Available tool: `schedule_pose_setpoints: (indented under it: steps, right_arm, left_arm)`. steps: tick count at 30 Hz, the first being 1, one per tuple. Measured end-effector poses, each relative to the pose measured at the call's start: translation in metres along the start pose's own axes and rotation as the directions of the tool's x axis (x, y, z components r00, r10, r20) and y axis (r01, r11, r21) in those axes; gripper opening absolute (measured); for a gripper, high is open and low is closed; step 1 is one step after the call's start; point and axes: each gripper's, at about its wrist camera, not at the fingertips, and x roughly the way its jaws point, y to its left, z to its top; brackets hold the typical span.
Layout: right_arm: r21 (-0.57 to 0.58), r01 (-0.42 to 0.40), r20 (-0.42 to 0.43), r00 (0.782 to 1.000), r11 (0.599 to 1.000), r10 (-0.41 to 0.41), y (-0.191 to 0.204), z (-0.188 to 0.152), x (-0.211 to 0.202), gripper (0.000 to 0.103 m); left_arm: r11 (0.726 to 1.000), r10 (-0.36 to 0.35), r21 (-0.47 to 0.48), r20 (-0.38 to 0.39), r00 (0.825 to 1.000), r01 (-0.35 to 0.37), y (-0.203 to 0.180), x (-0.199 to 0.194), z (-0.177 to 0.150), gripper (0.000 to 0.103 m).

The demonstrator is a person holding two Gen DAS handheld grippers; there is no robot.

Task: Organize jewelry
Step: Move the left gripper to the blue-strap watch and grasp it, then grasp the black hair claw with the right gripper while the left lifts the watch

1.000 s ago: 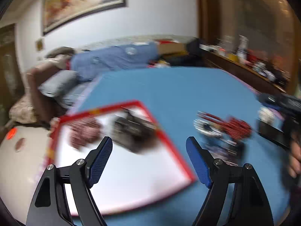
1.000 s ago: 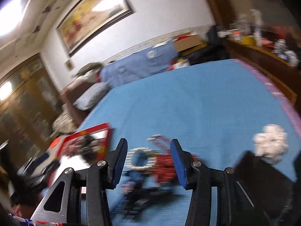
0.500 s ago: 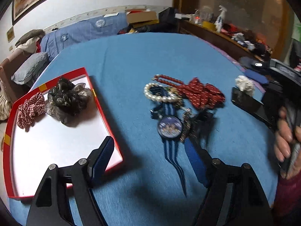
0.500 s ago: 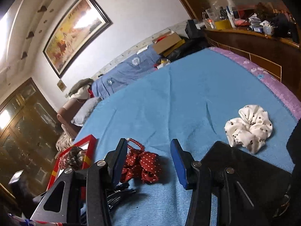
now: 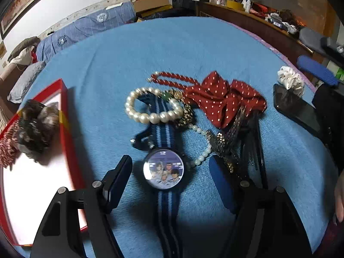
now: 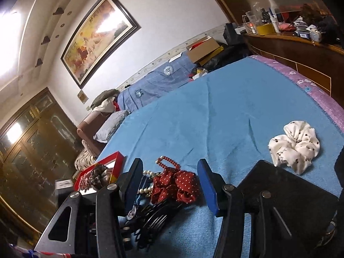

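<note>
Left gripper (image 5: 169,179) closing, astride round cartoon-face watch (image 5: 163,171) with striped blue strap; pads not touching. Centre on case, avoid pearl bracelet (image 5: 150,105).

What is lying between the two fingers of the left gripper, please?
In the left wrist view, the watch with a cartoon dial lies on the blue cover between the left gripper's closing jaws, not yet touched.

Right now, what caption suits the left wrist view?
Closing left tongs straddle a cartoon-faced watch beside a pearl bracelet on a blue blanket.
</note>
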Motion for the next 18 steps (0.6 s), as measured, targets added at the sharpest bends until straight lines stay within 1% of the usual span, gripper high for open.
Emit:
schedule_pose_setpoints:
  steps: [1, 3, 4, 5, 9, 12, 14, 15, 18]
  right_arm:
    - [-0.005, -0.001, -0.002, 1.0, 1.0, 0.001, 0.001, -0.001, 0.001, 0.057]
    - [-0.012, -0.004, -0.007, 1.0, 1.0, 0.004, 0.004, -0.001, 0.003, 0.057]
    - [-0.017, -0.005, -0.014, 1.0, 1.0, 0.005, 0.006, -0.002, 0.005, 0.057]
    - [-0.02, -0.006, -0.019, 1.0, 1.0, 0.006, 0.007, -0.003, 0.006, 0.058]
    - [-0.024, -0.009, -0.035, 0.999, 1.0, 0.008, 0.009, -0.008, 0.012, 0.063]
    - [-0.024, -0.007, -0.053, 0.999, 1.0, 0.005, 0.01, -0.01, 0.017, 0.068]
    - [-0.027, 0.0, -0.072, 0.997, 1.0, -0.002, 0.012, -0.013, 0.022, 0.068]
    - [-0.028, 0.005, -0.083, 0.997, 1.0, -0.007, 0.013, -0.014, 0.024, 0.069]
    - [-0.029, -0.001, -0.138, 0.99, 1.0, -0.003, 0.015, -0.019, 0.035, 0.072]
  left_arm:
    - [1.0, -0.009, -0.009, 0.011, 1.0, 0.009, 0.0, 0.0, -0.001, 0.068]
    - [1.0, -0.011, -0.002, 0.013, 1.0, 0.011, -0.003, -0.001, -0.001, 0.059]
    - [1.0, -0.008, 0.003, 0.022, 1.0, 0.008, -0.004, -0.002, -0.001, 0.046]
    - [1.0, -0.016, 0.007, 0.027, 0.999, 0.016, -0.006, -0.002, 0.0, 0.041]
    - [0.999, -0.031, 0.022, 0.064, 0.997, 0.03, -0.007, -0.004, -0.003, 0.041]
    - [0.998, -0.057, 0.017, 0.124, 0.991, 0.055, -0.003, -0.016, -0.004, 0.041]
    - [0.997, -0.077, 0.004, 0.187, 0.979, 0.077, 0.001, -0.028, -0.003, 0.041]
    - [0.997, -0.077, -0.001, 0.205, 0.976, 0.079, 0.004, -0.032, -0.002, 0.041]
    - [0.996, -0.06, -0.046, 0.271, 0.961, 0.075, 0.016, -0.045, 0.001, 0.041]
